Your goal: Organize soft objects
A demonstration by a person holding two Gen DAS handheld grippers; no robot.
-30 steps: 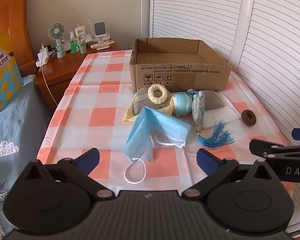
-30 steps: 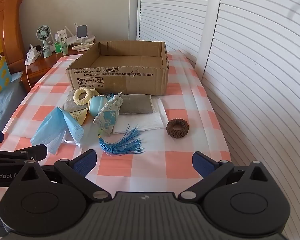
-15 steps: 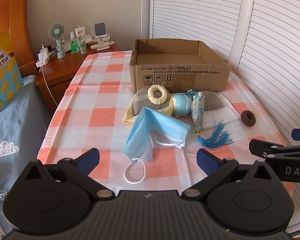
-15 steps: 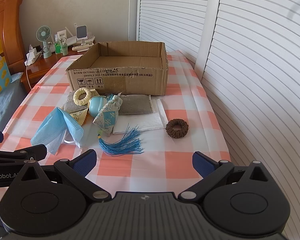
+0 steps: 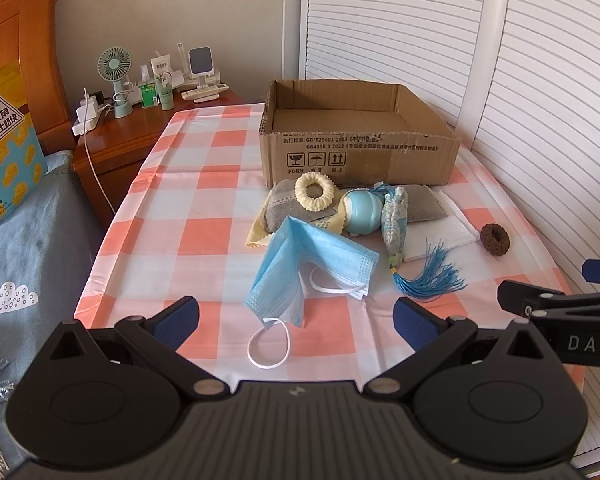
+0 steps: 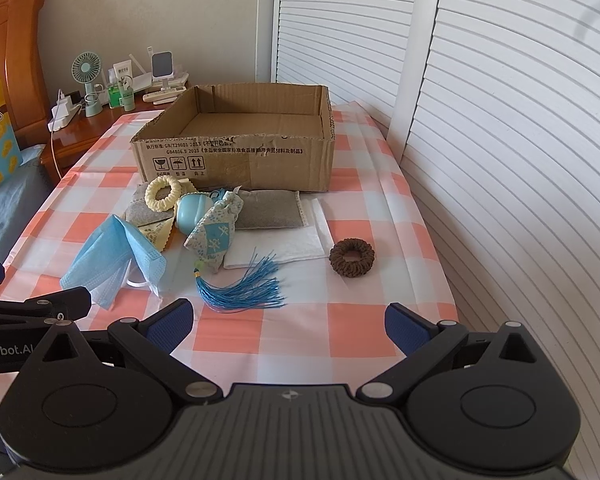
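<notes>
**Two open grippers hovering before a pile of soft things**

Left wrist view: the left gripper (image 5: 296,316) is hanging over the near edge of the checked table (image 5: 204,200), fingers spread wide and holding nothing. A blue face mask (image 5: 312,264) is lying just ahead, with a cream scrunchie (image 5: 315,191), a tasselled sachet (image 5: 396,224) and a brown scrunchie (image 5: 495,239) beyond. An open cardboard box (image 5: 360,152) is sitting behind them.

Right wrist view: the right gripper (image 6: 288,322) is also hovering with fingers apart and empty, its blue tassel (image 6: 240,288) just ahead.

Soft clutter before an open cardboard box (image 6: 236,156), brown scrunchie (image 6: 352,258) apart on the checked cloth (image 6: 364,316)
</notes>
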